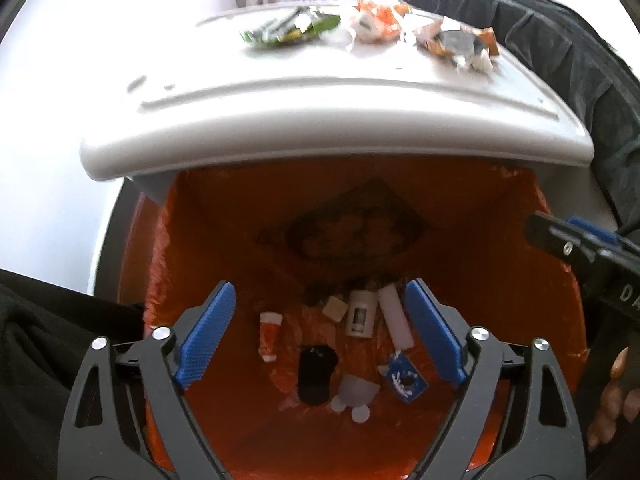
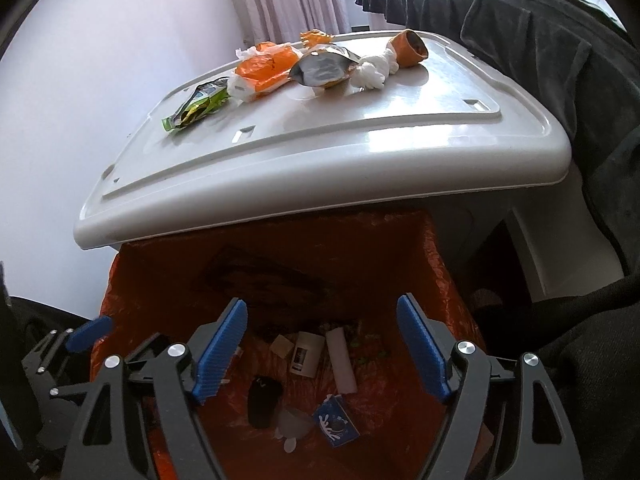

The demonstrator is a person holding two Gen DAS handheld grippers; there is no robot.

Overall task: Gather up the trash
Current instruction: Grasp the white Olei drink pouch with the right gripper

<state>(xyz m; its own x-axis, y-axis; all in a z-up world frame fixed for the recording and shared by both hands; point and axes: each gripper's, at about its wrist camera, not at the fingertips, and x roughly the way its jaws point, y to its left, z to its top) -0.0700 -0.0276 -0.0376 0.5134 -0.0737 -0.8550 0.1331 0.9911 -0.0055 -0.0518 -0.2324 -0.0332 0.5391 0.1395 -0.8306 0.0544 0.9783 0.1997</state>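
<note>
Both the left tongs [image 1: 320, 332] and right tongs [image 2: 322, 350] are being held apart, empty, over the orange-lined bin [image 2: 400, 248]. Trash [image 2: 340, 356] is lying inside it; more wrappers [image 2: 264, 70] are lying on the white surface [image 2: 360, 136].

little can be read. on the black body of the right gripper [image 1: 592, 256], at the right edge of the left wrist view, white capitals "da" show before the frame cuts them off. a large dark diamond-shaped print [image 1: 352, 224] sits on the orange bin liner [image 1: 208, 232], too faint to read. the small white bottle [image 1: 362, 314] carries a dark label and the blue carton [image 2: 335, 426] a white splash picture; neither gives legible words.
</note>
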